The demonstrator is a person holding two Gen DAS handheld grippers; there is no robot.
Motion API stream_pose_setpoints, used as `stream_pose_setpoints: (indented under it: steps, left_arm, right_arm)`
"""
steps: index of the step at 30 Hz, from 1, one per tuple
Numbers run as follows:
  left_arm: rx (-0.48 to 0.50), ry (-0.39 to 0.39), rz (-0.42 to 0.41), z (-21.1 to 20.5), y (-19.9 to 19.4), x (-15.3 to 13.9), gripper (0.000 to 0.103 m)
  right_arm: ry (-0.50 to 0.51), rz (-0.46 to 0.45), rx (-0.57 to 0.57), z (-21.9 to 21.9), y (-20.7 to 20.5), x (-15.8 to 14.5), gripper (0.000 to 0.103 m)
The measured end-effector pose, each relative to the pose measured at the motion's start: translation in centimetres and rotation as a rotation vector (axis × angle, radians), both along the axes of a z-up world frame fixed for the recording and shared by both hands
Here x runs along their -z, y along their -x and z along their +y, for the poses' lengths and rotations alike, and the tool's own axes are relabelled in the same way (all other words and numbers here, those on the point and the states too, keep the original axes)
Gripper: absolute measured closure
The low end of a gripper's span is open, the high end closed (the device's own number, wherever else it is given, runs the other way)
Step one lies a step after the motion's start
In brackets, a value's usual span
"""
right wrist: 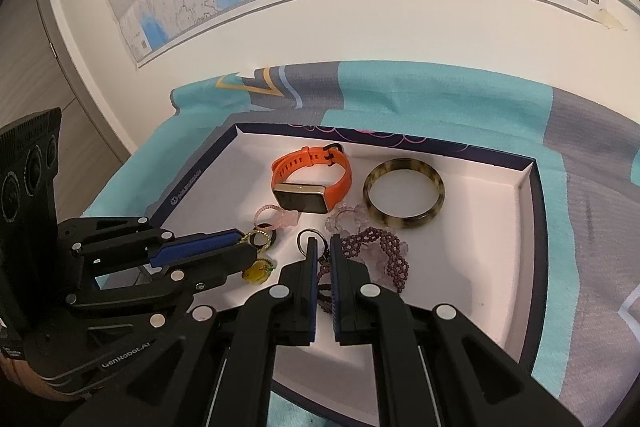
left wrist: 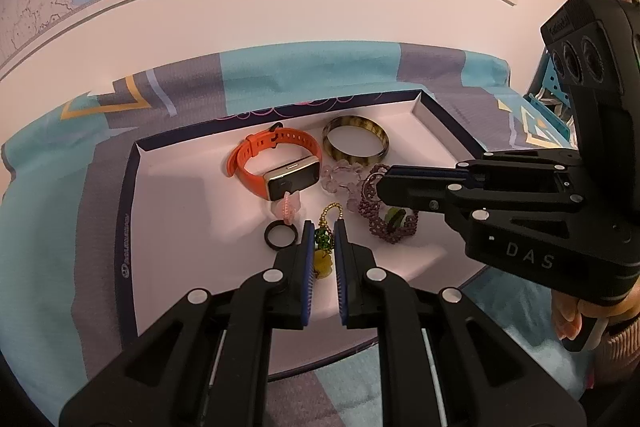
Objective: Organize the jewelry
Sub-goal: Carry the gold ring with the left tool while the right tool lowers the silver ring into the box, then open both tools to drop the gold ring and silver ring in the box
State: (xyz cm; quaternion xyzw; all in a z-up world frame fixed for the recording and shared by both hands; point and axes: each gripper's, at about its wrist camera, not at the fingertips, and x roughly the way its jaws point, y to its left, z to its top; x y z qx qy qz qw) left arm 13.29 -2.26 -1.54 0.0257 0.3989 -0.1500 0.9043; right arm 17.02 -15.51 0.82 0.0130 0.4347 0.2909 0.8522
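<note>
Green-and-yellow beaded charm on gold chain (left wrist: pixel 325 251) | mid white tray (left wrist: pixel 168 227), toward near edge | between left gripper (left wrist: pixel 321 227) fingers, narrow, not clamped | lengthwise along fingers | right gripper (right wrist: pixel 323 241) narrow over purple beaded bracelet (right wrist: pixel 376 251)

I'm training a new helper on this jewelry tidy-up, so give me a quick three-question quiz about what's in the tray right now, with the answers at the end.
1. True or false: the orange watch lies inside the white tray.
2. Which item sits nearest the tray's back right corner? A) black ring B) brown bangle C) purple bead bracelet
3. Fill in: the left gripper has its fingers on either side of the charm with the green and ___ pieces.

Key:
1. True.
2. B.
3. Yellow. The right gripper is over the purple bead bracelet.
</note>
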Motion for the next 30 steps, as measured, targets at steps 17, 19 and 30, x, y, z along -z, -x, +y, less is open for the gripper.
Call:
stream_pose_setpoints:
  steps: [17,19,30]
  left_arm:
    - [-0.031,0.006,0.030,0.4,-1.0,0.9,0.091]
    - [-0.035,0.006,0.030,0.5,-1.0,1.0,0.091]
    - [-0.041,0.000,0.003,0.7,-0.2,0.6,0.069]
  right_arm:
    - [0.024,0.024,0.005,0.6,-0.5,0.8,0.098]
    - [0.024,0.025,0.009,0.6,-0.5,0.9,0.096]
    - [0.017,0.010,0.013,0.3,0.1,0.5,0.089]
